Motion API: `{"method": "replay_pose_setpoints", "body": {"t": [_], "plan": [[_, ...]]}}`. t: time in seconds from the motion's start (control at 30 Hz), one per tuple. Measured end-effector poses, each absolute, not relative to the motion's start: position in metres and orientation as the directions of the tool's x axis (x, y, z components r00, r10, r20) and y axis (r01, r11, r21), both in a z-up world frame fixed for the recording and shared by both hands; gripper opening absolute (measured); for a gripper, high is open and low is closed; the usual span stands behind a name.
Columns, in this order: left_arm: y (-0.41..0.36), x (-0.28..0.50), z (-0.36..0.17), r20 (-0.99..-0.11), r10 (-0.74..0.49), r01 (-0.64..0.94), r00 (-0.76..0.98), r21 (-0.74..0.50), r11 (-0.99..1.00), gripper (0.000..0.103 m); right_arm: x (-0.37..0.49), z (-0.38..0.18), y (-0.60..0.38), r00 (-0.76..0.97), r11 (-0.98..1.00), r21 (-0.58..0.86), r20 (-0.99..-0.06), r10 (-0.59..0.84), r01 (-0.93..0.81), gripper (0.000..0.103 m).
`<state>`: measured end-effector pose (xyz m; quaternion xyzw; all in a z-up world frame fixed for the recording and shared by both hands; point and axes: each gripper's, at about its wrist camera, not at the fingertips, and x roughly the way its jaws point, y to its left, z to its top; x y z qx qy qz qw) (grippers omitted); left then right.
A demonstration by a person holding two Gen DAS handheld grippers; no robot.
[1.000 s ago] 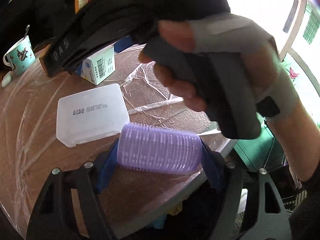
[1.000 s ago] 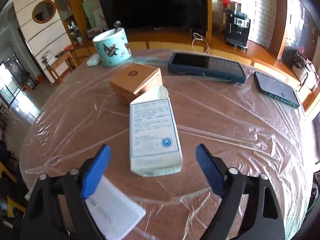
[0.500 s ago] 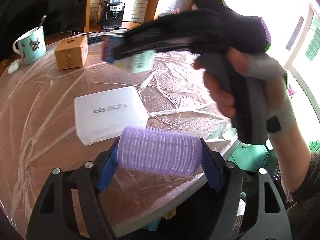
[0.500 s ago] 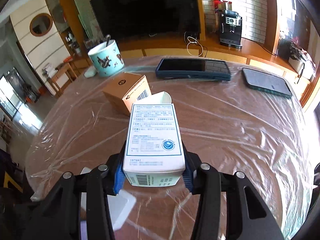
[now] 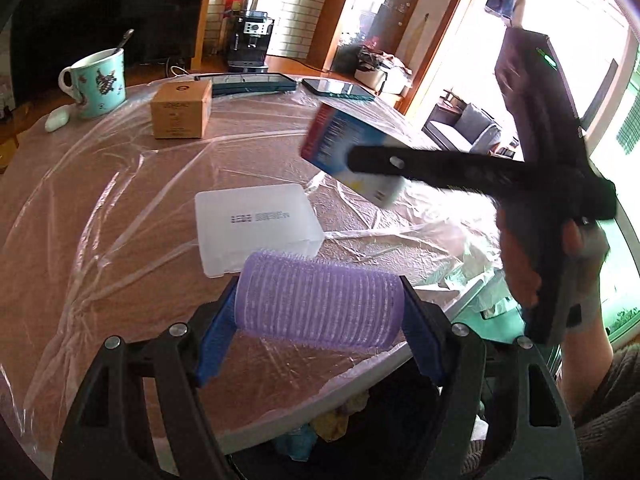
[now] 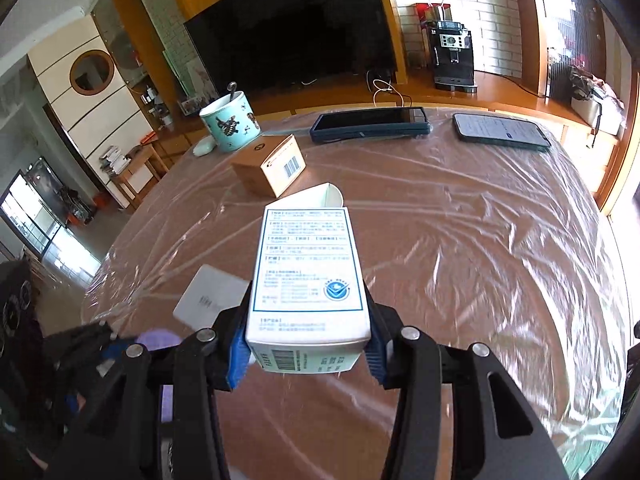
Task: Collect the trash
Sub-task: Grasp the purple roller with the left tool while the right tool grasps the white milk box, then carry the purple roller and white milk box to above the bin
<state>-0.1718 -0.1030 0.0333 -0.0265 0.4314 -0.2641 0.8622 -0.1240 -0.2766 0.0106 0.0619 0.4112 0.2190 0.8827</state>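
My left gripper point(image 5: 320, 312) is shut on a purple hair roller point(image 5: 320, 304), held crosswise between its blue pads above the near edge of the round table point(image 5: 100, 208). My right gripper point(image 6: 306, 344) is shut on a white and blue carton point(image 6: 308, 276), its end flap open, lifted off the table. The left wrist view shows that carton point(image 5: 352, 148) in the air at the right, clamped by the right gripper, with a person's hand point(image 5: 520, 264) on the handle. A flat white plastic case point(image 5: 256, 228) lies on the table just beyond the roller.
A brown cardboard box point(image 6: 272, 164), a teal mug point(image 6: 230, 126) with a spoon, a small white case point(image 5: 58, 118), a dark tablet point(image 6: 370, 124) and a phone point(image 6: 502, 130) sit at the far side. Plastic film covers the table. A bin with rubbish point(image 5: 340, 424) shows below the near edge.
My right gripper closed on the carton and lifted it off the table, moving to the right in the left wrist view. The left gripper kept hold of the roller and drifted slightly.
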Motion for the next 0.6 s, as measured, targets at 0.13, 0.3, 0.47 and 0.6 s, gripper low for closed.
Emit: {"method": "replay_pose_setpoints", "body": {"t": [0.13, 0.3, 0.47, 0.6], "plan": [[-0.100, -0.173, 0.034, -0.726, -0.469, 0.412, 0.502, -0.276, 0.868, 0.075, -0.142, 0.012, -0.283, 0.575, 0.896, 0.292, -0.690, 0.439, -0.334, 0.046], [-0.094, -0.175, 0.034, -0.723, -0.460, 0.385, 0.516, -0.284, 0.878, 0.075, -0.164, 0.009, -0.289, 0.576, 0.893, 0.302, -0.685, 0.446, -0.332, 0.046], [-0.090, -0.178, 0.035, -0.717, -0.458, 0.371, 0.525, -0.291, 0.882, 0.075, -0.181, 0.007, -0.296, 0.574, 0.889, 0.314, -0.681, 0.455, -0.332, 0.046], [-0.089, -0.183, 0.037, -0.714, -0.454, 0.367, 0.533, -0.288, 0.885, 0.075, -0.195, 0.008, -0.299, 0.577, 0.886, 0.315, -0.674, 0.461, -0.340, 0.046]]}}
